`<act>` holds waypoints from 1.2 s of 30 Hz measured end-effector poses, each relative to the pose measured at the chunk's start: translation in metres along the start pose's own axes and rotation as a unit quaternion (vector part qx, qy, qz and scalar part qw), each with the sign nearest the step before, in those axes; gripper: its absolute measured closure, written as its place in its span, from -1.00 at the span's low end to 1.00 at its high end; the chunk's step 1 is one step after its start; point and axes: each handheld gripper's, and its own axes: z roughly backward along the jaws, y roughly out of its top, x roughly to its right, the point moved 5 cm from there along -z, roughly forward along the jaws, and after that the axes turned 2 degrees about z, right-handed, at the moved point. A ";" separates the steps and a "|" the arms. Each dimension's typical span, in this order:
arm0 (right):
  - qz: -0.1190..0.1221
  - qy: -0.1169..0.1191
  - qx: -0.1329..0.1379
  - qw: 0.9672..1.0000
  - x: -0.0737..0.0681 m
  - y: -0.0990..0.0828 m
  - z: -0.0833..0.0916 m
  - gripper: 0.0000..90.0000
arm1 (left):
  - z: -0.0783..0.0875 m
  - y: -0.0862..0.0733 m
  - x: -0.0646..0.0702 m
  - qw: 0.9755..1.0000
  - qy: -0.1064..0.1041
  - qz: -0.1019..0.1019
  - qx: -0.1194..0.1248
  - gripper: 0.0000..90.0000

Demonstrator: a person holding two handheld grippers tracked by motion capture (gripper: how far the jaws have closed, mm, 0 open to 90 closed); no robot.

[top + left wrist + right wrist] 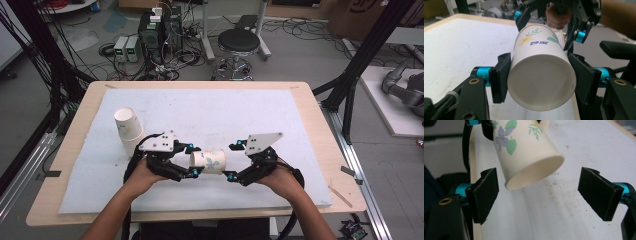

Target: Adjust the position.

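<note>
The left claw (pixel 194 161) grips a flowered paper cup (pixel 208 161) sideways at mid-frame, above the surface (pixel 240 115); the right claw (pixel 233 161) gapes wide at its other end, looks like a handover: it must close squarely

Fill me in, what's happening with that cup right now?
A person is working two handheld grippers over the padded table. The left gripper is clamped on a flower-printed paper cup, holding it on its side above the pad. The right gripper faces the cup's other end with its jaws wide open, one on each side, not touching it. A stack of paper cups lies on its side on the pad, to the left.
</note>
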 end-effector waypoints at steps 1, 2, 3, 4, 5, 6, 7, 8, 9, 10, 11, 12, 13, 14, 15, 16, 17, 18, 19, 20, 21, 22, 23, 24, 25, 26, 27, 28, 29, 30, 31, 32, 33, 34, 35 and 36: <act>-0.008 -0.006 0.026 1.000 -0.002 -0.004 0.001 -0.62 | 0.001 0.000 0.001 1.000 0.002 -0.002 0.015 -0.18; -0.008 -0.006 0.026 1.000 -0.002 -0.004 0.001 -0.62 | 0.001 0.000 0.001 1.000 0.002 -0.002 0.015 -0.18; -0.014 -0.010 0.041 0.999 -0.003 -0.006 0.002 -0.62 | 0.002 0.000 0.000 1.000 0.002 -0.005 0.020 -0.18; -0.024 -0.009 0.068 0.997 -0.004 -0.010 0.003 -0.62 | 0.003 -0.001 0.001 1.000 0.005 -0.007 0.030 -0.17; -0.024 -0.009 0.068 0.997 -0.004 -0.010 0.003 -0.62 | 0.003 -0.001 0.001 1.000 0.005 -0.007 0.030 -0.17; -0.028 -0.006 0.080 0.996 -0.005 -0.012 0.003 -0.62 | 0.003 -0.001 0.001 0.999 0.005 -0.006 0.035 -0.17; -0.030 -0.005 0.090 0.996 -0.006 -0.014 0.003 -0.62 | 0.004 -0.001 0.001 0.999 0.004 -0.007 0.040 -0.17; -0.035 -0.005 0.100 0.994 -0.006 -0.018 0.002 -0.62 | 0.004 -0.001 0.001 0.999 0.005 -0.007 0.045 -0.17; -0.035 -0.005 0.100 0.994 -0.006 -0.018 0.002 -0.62 | 0.004 -0.002 0.002 0.999 0.005 -0.007 0.049 -0.17; -0.037 -0.006 0.104 0.994 -0.006 -0.020 0.002 -0.62 | 0.004 -0.002 0.002 0.998 0.005 -0.007 0.055 -0.17; -0.040 -0.003 0.108 0.993 -0.006 -0.022 0.001 -0.62 | 0.004 -0.002 0.003 0.998 0.004 -0.008 0.061 -0.17; -0.041 0.002 0.107 0.993 -0.006 -0.023 0.000 -0.62 | 0.003 -0.003 0.003 0.998 0.003 -0.009 0.061 -0.17; -0.041 0.002 0.107 0.993 -0.006 -0.023 0.000 -0.62 | 0.003 -0.003 0.004 0.998 0.002 -0.014 0.058 -0.17; -0.040 0.001 0.108 0.993 -0.006 -0.023 0.000 -0.62 | 0.002 -0.003 0.004 0.998 0.000 -0.014 0.062 -0.17; -0.042 0.004 0.110 0.993 -0.007 -0.023 -0.001 -0.62 | 0.002 -0.003 0.005 0.998 -0.003 -0.015 0.066 -0.17; -0.042 0.007 0.112 0.993 -0.007 -0.023 -0.001 -0.62 | 0.002 -0.003 0.005 0.998 -0.005 -0.015 0.067 -0.17; -0.043 0.009 0.113 0.993 -0.007 -0.023 -0.002 -0.62 | 0.002 -0.003 0.006 0.998 -0.008 -0.018 0.067 -0.17; -0.043 0.010 0.113 0.993 -0.007 -0.023 -0.002 -0.62 | 0.002 -0.003 0.006 0.998 -0.008 -0.018 0.068 -0.17; -0.043 0.016 0.113 0.993 -0.007 -0.024 -0.004 -0.62 | 0.002 -0.003 0.007 0.997 -0.010 -0.019 0.068 -0.17; -0.043 0.016 0.113 0.993 -0.007 -0.024 -0.004 -0.62 | 0.001 -0.003 0.007 0.997 -0.012 -0.018 0.069 -0.17; -0.044 0.018 0.115 0.992 -0.007 -0.024 -0.005 -0.62 | 0.001 -0.003 0.008 0.997 -0.015 -0.019 0.069 -0.17; -0.045 0.026 0.118 0.992 -0.007 -0.024 -0.007 -0.62 | 0.000 -0.003 0.009 0.997 -0.020 -0.020 0.067 -0.17; -0.045 0.026 0.118 0.992 -0.007 -0.024 -0.007 -0.62 | -0.001 -0.003 0.009 0.997 -0.022 -0.021 0.066 -0.17; -0.046 0.029 0.117 0.992 -0.008 -0.024 -0.008 -0.62 | -0.002 -0.003 0.010 0.997 -0.026 -0.022 0.065 -0.17; -0.044 0.041 0.121 0.991 -0.009 -0.024 -0.009 -0.62 | -0.004 -0.004 0.012 0.997 -0.034 -0.022 0.065 -0.17; -0.044 0.041 0.121 0.991 -0.009 -0.024 -0.009 -0.62 | -0.004 -0.004 0.012 0.997 -0.034 -0.022 0.065 -0.17; -0.046 0.045 0.122 0.990 -0.010 -0.024 -0.009 -0.62 | -0.005 -0.004 0.013 0.997 -0.038 -0.025 0.063 -0.17; -0.043 0.058 0.128 0.989 -0.011 -0.023 -0.010 -0.62 | -0.006 -0.004 0.014 0.997 -0.042 -0.024 0.063 -0.17; -0.043 0.058 0.128 0.989 -0.011 -0.023 -0.010 -0.62 | -0.007 -0.005 0.014 0.997 -0.045 -0.023 0.064 -0.17; -0.041 0.065 0.130 0.989 -0.012 -0.022 -0.010 -0.62 | -0.007 -0.005 0.014 0.996 -0.049 -0.023 0.065 -0.17; -0.041 0.065 0.130 0.989 -0.012 -0.022 -0.010 -0.62 | -0.008 -0.005 0.015 0.996 -0.053 -0.024 0.066 -0.17; -0.042 0.076 0.135 0.987 -0.013 -0.021 -0.010 -0.62 | -0.008 -0.005 0.015 0.996 -0.058 -0.022 0.070 -0.17; -0.041 0.077 0.138 0.987 -0.014 -0.021 -0.010 -0.62 | -0.007 -0.005 0.015 0.995 -0.060 -0.020 0.073 -0.17; -0.042 0.081 0.140 0.986 -0.014 -0.020 -0.009 -0.62 | -0.008 -0.005 0.016 0.994 -0.067 -0.020 0.078 -0.17; -0.042 0.081 0.140 0.986 -0.014 -0.020 -0.009 -0.62 | -0.008 -0.005 0.016 0.994 -0.067 -0.020 0.078 -0.17; -0.040 0.083 0.143 0.985 -0.014 -0.020 -0.009 -0.62 | -0.007 -0.005 0.016 0.994 -0.070 -0.022 0.079 -0.17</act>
